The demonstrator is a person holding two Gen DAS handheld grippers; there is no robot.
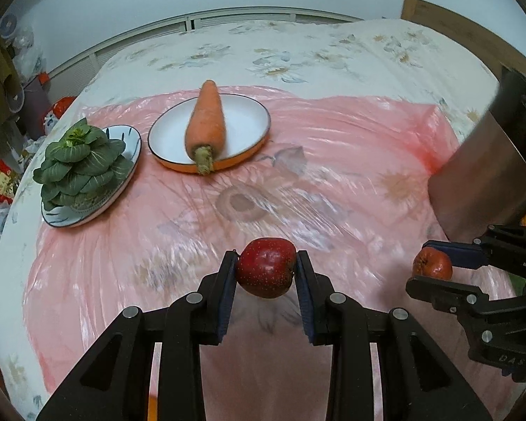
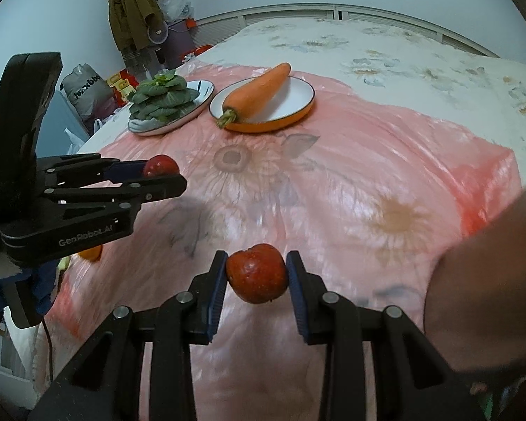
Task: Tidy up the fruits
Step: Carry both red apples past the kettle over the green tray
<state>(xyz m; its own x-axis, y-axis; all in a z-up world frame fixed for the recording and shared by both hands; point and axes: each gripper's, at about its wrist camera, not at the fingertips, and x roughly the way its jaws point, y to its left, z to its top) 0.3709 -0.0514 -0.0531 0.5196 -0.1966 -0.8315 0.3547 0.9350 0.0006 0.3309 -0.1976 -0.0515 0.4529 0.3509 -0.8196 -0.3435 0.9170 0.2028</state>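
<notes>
My left gripper [image 1: 266, 267] is shut on a dark red apple [image 1: 266, 267] and holds it above the pink plastic sheet [image 1: 298, 182]. My right gripper [image 2: 256, 273] is shut on a second red apple [image 2: 256, 273], also above the sheet. Each gripper shows in the other's view: the right one [image 1: 435, 266] with its apple [image 1: 432, 263] at the right, the left one [image 2: 164, 172] with its apple [image 2: 160, 165] at the left. A carrot [image 1: 207, 122] lies on an orange-rimmed white plate [image 1: 249, 119]. Bok choy [image 1: 80, 161] sits on a patterned plate [image 1: 129, 140].
The two plates stand side by side at the far left of the sheet, over a floral cloth [image 1: 298, 45]. An orange fruit [image 2: 91, 253] peeks out under the left gripper. A person's arm [image 2: 487, 298] fills the right edge. Clutter [image 2: 87, 87] lies beyond the left edge.
</notes>
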